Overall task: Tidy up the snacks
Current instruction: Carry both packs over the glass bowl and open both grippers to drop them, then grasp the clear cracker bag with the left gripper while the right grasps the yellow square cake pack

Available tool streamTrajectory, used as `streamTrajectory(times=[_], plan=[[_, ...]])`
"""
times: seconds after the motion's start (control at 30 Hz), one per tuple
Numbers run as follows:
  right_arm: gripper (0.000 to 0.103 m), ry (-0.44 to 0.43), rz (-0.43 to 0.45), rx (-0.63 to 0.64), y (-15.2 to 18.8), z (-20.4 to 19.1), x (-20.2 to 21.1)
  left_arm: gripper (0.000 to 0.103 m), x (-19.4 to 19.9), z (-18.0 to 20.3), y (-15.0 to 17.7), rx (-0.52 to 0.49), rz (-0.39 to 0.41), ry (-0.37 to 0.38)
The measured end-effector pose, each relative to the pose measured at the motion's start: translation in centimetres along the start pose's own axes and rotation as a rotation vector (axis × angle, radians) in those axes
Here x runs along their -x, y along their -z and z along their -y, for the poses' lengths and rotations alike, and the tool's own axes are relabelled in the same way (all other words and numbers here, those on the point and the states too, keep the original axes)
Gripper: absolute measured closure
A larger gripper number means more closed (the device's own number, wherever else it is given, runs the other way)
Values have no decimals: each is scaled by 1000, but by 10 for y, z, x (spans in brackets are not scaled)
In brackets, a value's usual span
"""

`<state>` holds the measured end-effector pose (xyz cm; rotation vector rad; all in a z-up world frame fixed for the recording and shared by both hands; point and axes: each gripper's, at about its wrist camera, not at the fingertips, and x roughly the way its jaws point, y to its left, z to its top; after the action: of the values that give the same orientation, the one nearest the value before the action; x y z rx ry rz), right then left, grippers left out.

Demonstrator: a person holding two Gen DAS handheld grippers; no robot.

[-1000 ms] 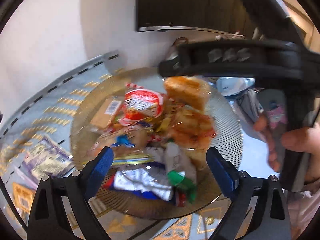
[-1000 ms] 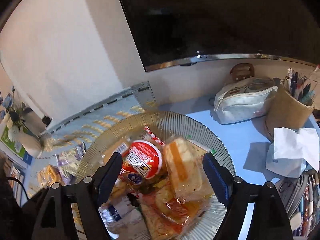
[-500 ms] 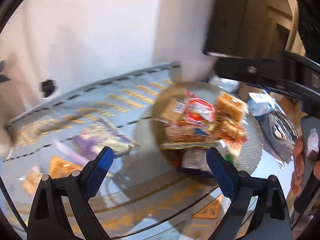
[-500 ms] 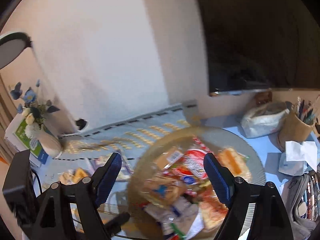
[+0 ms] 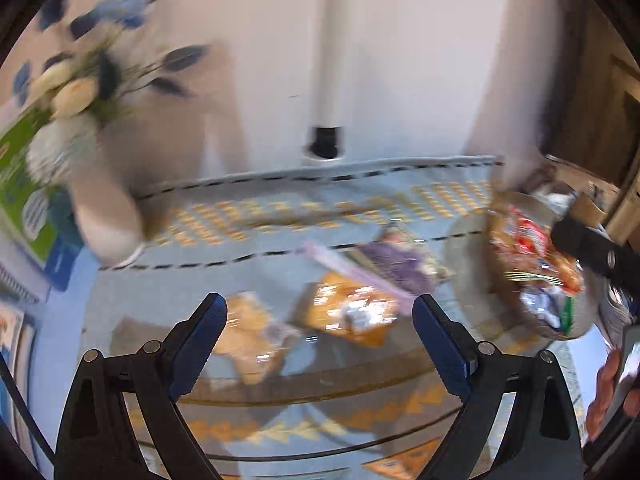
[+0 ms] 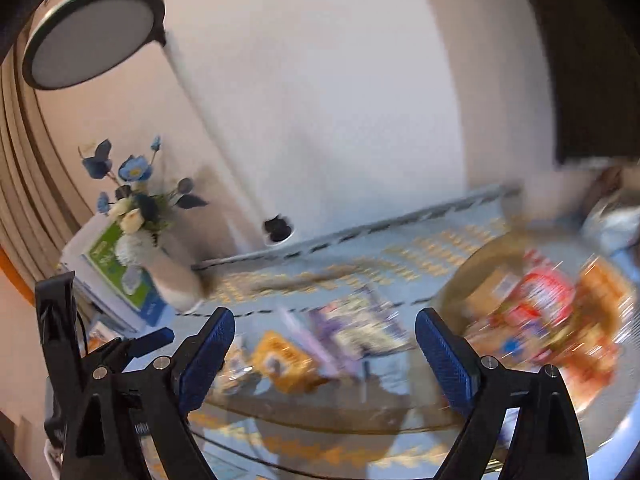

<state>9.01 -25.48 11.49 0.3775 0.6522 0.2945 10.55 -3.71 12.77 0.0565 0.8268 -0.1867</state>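
Blue-padded fingers of the left gripper (image 5: 320, 320) are seen spread wide with nothing between them, and those of the right gripper (image 6: 325, 334) are likewise parted and empty, no pad pressing on anything. Below both, a blue tabletop (image 5: 132, 300) is covered by a pale blue cloth (image 5: 280, 200) patterned in orange and edged with a dashed black line. Loose snacks are scattered on the cloth: an orange packet (image 5: 352, 312) (image 6: 286, 360), a second orange-brown packet (image 5: 250, 336) nearer the left finger, and a purple packet (image 5: 396, 260) (image 6: 360, 324) behind them. A ribbed glass plate (image 5: 468, 236) (image 6: 472, 276) at the right is heaped with wrapped snacks (image 5: 532, 252) (image 6: 540, 304), a red-and-white wrapper lying uppermost. At the left rear a white vase of blue and cream flowers (image 6: 136, 216) (image 5: 80, 80) is stood on the cloth's edge, with a green-and-white box (image 6: 116, 264) just beside it. A round lamp head (image 6: 94, 36) is held out from the wall, its stem running down to a dark base (image 6: 278, 230) (image 5: 326, 142) behind the cloth. Part of the other gripper's black body (image 5: 592, 252) crosses in front of the plate in the left view, hiding its far rim, and a hand (image 5: 612, 392) is cut off at the right edge. Heavy motion blur leaves every label unreadable, and a pale bag (image 6: 616, 216) at the far right is barely made out.
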Motion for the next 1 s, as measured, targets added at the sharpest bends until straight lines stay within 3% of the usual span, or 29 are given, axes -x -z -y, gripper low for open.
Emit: streamTrajectory(times=[0.17, 0.4, 0.73, 0.8, 0.9, 1.0], plan=[[13, -52, -81, -27, 31, -9, -36, 9, -11, -42, 13, 38, -10, -53], [13, -41, -156, -7, 65, -20, -82, 9, -44, -78, 34, 113, -71, -46], [13, 30, -179, 156, 80, -38, -139, 9, -92, -77, 57, 77, -127, 51], [13, 30, -179, 187, 80, -39, -150, 0, -100, -81, 63, 102, -120, 86], [13, 26, -166, 223, 81, -39, -163, 0, -104, -79, 67, 70, -69, 44], [12, -31, -213, 149, 78, -25, -176, 0, -106, -76, 66, 47, -75, 14]])
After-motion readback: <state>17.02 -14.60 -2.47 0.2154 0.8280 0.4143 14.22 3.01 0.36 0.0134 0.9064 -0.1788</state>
